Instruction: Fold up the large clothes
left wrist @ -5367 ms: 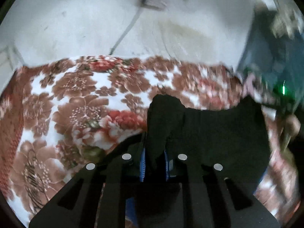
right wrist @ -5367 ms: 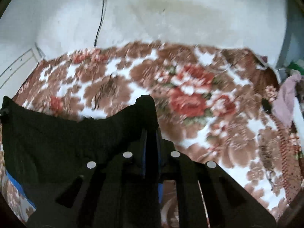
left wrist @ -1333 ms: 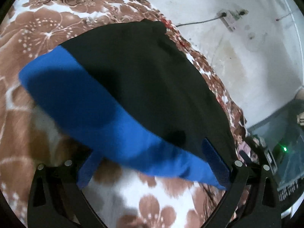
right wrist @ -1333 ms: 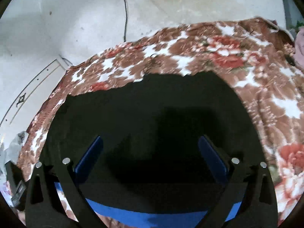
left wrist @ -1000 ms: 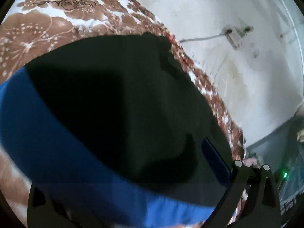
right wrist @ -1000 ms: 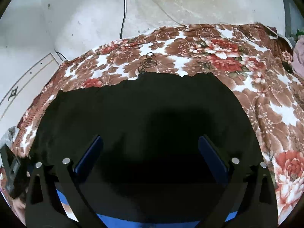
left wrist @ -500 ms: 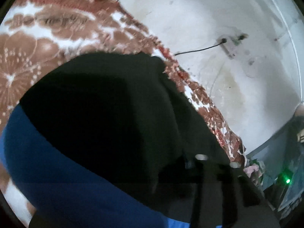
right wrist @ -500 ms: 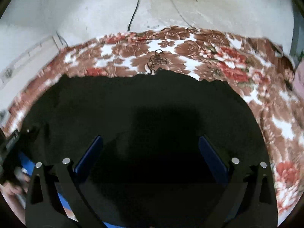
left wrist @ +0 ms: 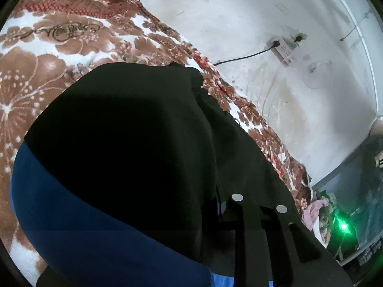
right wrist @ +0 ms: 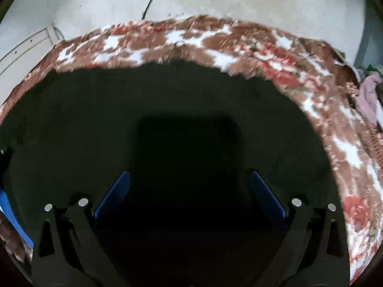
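A large black garment (left wrist: 131, 131) with a blue band (left wrist: 83, 227) along its near edge lies on the floral blanket (left wrist: 47, 47). My left gripper (left wrist: 216, 203) is at the garment's right-hand part. Its jaws are closing, with a fold of the black cloth between them and draped over the left finger. In the right wrist view the garment (right wrist: 167, 107) fills the middle. My right gripper (right wrist: 190, 191) hovers open just above it, blue pads wide apart and nothing between them.
The brown, red and white blanket (right wrist: 215, 38) covers a bed against a pale wall with a socket and cable (left wrist: 284, 45). Pink cloth (right wrist: 368, 93) lies off the bed's right side. A hand (right wrist: 12, 239) shows at the lower left of the right wrist view.
My left gripper's jaws went from wide open to nearly together over a fold of the black cloth. My right gripper sank closer to the garment and stayed open.
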`<state>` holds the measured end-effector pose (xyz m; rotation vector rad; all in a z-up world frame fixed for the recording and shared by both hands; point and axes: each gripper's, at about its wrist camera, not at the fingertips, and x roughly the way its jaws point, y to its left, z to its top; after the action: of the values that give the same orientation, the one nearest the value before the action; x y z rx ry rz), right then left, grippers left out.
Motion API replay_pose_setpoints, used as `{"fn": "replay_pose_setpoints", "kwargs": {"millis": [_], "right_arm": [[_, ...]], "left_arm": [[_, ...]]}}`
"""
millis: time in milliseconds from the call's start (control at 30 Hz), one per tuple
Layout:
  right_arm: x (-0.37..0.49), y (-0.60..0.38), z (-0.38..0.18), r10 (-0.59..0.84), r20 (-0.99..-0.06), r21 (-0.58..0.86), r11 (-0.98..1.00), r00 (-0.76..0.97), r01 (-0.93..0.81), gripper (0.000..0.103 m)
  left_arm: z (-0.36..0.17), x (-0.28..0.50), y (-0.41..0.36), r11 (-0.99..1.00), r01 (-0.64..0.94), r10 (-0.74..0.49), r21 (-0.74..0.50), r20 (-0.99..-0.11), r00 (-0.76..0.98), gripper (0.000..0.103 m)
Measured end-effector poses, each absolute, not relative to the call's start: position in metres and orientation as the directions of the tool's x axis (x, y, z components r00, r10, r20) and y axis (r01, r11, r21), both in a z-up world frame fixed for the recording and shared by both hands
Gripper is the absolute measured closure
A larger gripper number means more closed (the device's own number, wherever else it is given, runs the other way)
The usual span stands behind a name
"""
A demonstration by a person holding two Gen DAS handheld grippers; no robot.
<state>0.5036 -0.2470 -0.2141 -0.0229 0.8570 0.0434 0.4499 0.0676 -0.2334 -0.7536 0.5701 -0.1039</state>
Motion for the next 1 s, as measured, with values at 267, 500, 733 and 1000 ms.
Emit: {"fn": "replay_pose_setpoints", "kwargs": {"millis": [267,500,733,1000], "right_arm": [[0.507,-0.24,-0.227,0.025,-0.767,-0.02,0.998,0.641,-0.063,0.004],[0.51,-0.243,-0.229,0.042,-0.779,-0.027,0.995,0.626,-0.1,0.004],[0.51,-0.259,-0.22,0.113,-0.785,0.032,0.989,0.609,-0.141,0.005],[0.47,-0.424,-0.155,0.048,-0.724,0.137,0.988,0.688,0.075,0.008]], "left_arm": [[-0.201,0.449,0.043,0.879,-0.11,-0.167,-0.465,-0.515,0.841,0.083],[-0.125,0.444,-0.025,0.98,-0.083,-0.025,-0.181,-0.521,0.853,0.085],[-0.072,0.437,-0.153,0.954,0.056,0.082,0.294,-0.437,0.896,0.085],[-0.118,0.432,-0.285,0.667,0.188,0.18,0.721,-0.4,0.899,0.085]]}}
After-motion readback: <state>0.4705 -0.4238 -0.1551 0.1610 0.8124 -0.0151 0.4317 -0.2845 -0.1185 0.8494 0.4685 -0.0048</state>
